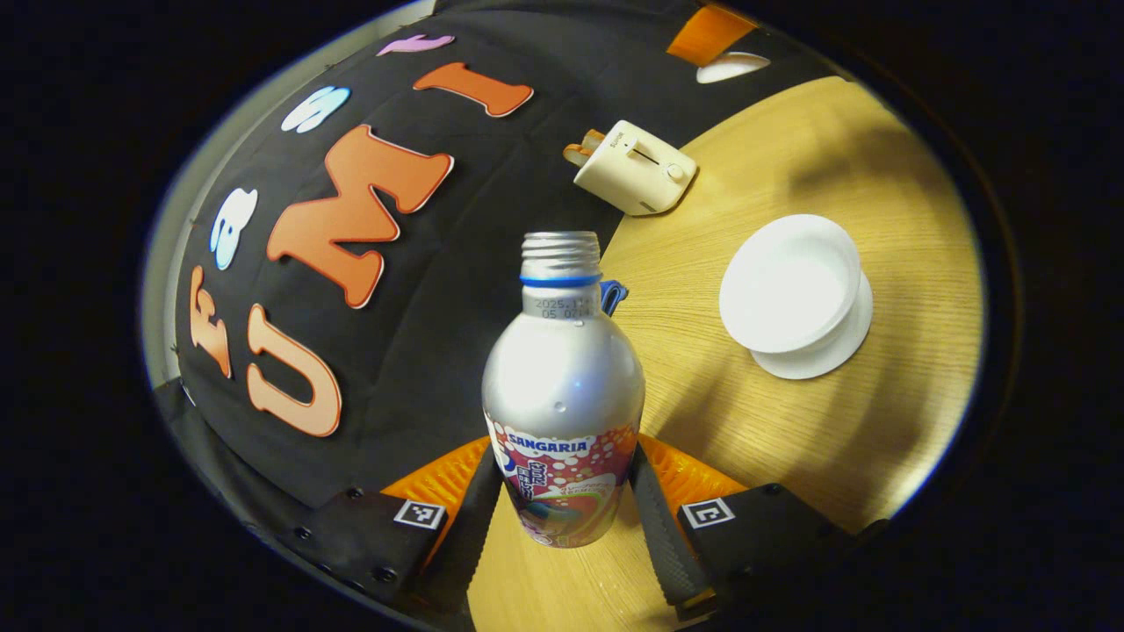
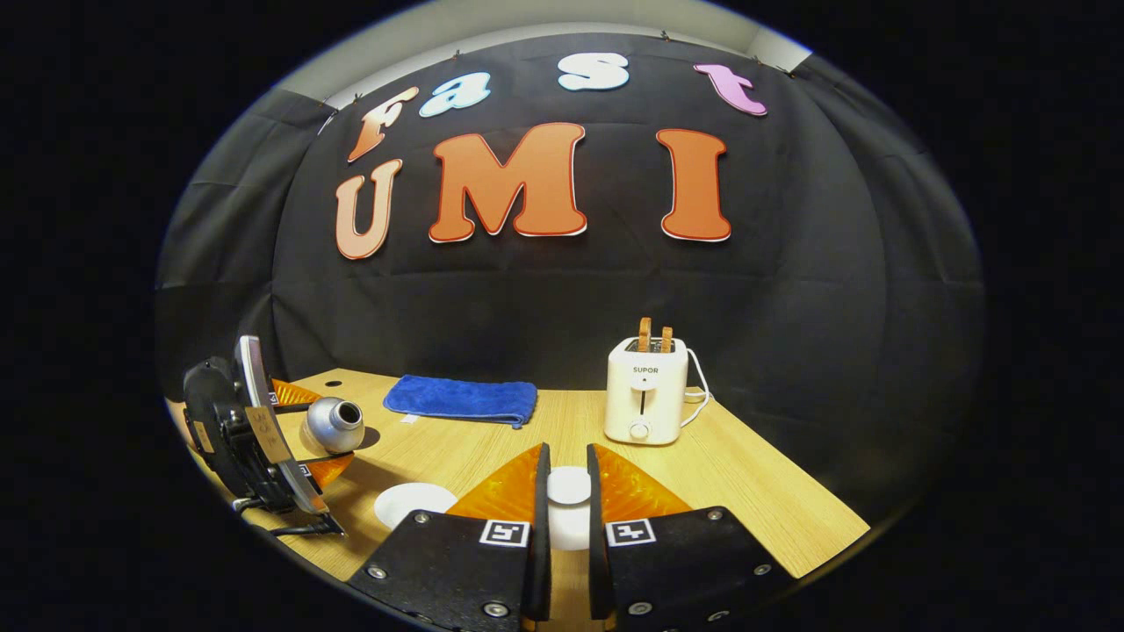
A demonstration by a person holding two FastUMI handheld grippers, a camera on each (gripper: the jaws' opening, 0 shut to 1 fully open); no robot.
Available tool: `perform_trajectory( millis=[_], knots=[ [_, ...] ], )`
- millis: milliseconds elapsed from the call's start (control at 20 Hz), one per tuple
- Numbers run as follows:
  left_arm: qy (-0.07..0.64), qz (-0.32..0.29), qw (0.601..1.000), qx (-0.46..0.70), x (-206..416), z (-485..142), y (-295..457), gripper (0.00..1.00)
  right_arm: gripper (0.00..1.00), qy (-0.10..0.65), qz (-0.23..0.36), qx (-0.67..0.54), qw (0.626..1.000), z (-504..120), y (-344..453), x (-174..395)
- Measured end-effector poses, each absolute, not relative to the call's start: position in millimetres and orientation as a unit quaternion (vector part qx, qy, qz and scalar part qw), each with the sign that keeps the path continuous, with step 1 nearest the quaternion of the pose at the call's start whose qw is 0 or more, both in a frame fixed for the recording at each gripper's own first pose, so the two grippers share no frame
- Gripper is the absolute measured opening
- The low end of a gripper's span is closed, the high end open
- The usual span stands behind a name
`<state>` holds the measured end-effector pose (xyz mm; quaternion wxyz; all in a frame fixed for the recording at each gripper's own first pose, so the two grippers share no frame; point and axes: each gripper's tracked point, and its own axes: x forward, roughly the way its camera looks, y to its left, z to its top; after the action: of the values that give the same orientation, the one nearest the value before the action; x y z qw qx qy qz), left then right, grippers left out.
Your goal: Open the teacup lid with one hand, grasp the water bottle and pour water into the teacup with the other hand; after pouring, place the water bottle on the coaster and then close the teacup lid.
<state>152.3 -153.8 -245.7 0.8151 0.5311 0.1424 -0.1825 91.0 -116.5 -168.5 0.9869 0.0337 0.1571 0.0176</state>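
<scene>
water bottle (image 1: 562, 395), uncapped, clamped between the left gripper (image 1: 562, 518) fingers and tipped toward the open teacup (image 1: 788, 283) on its saucer, ready to pour. right gripper (image 2: 562, 518) jaws pinch the teacup lid (image 2: 569, 484), held aside. toaster (image 2: 645, 391) stands behind.

This is a staged recording booth, not a lived-in kitchen. Black cloth (image 2: 790, 290) hangs as a backdrop wall behind a pale wooden table (image 2: 755, 491), with a strip of plain light wall (image 2: 527, 22) above the cloth at 12 o'clock. Household props sit on the table: a cream toaster (image 2: 647, 391) holding 2 slices, and a folded blue towel (image 2: 461, 399) at 9 o'clock from it.
</scene>
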Motion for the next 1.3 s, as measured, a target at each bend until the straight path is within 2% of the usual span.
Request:
perform_trajectory(
  millis=[1300],
  knots=[
    [0.047,-0.208,0.608,0.765,166,-214,-155,0.84,0.17,0.164,0.028,0.042,0.985,-176,-122,84]
  ],
)
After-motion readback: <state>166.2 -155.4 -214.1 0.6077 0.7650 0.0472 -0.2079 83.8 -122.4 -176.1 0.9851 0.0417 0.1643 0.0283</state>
